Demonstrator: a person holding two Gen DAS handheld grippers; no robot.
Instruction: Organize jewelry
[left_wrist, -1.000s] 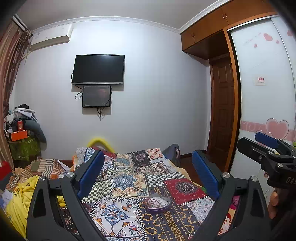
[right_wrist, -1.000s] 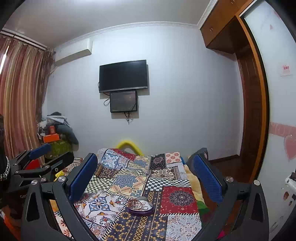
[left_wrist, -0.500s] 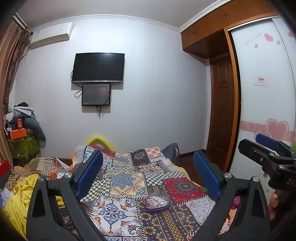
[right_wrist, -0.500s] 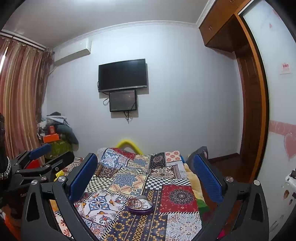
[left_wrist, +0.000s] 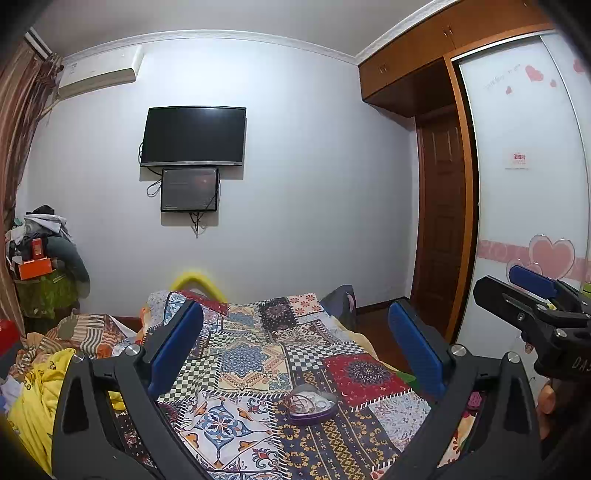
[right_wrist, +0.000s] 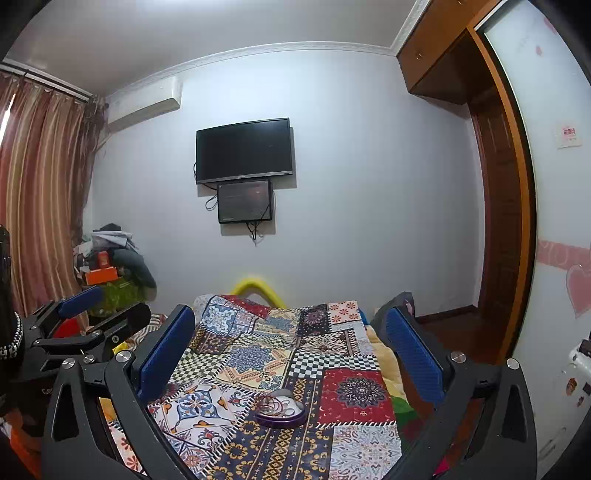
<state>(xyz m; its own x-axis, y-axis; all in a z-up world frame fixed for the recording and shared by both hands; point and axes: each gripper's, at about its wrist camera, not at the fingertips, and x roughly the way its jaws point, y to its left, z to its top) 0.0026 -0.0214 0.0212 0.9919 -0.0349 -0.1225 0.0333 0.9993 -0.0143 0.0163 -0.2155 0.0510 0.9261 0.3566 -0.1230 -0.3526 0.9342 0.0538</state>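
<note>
A purple heart-shaped jewelry box (left_wrist: 312, 403) lies open on the patchwork bedspread (left_wrist: 255, 369), with thin bracelets and chains tangled inside. It also shows in the right wrist view (right_wrist: 280, 407). My left gripper (left_wrist: 295, 343) is open and empty, held above the bed well short of the box. My right gripper (right_wrist: 290, 345) is open and empty too, at a similar distance. The right gripper shows at the right edge of the left wrist view (left_wrist: 532, 299); the left gripper shows at the left of the right wrist view (right_wrist: 85, 317).
The bed runs toward a white wall with a TV (left_wrist: 194, 136) and a small screen (left_wrist: 189, 189). A wooden wardrobe (left_wrist: 439, 206) stands right. Piled clothes (left_wrist: 40, 273) and a yellow garment (left_wrist: 33, 402) lie left. Curtains (right_wrist: 37, 206) hang far left.
Both views have shifted only slightly; the left wrist view drifted a little left and down. The box has not moved and both grippers stay open.
</note>
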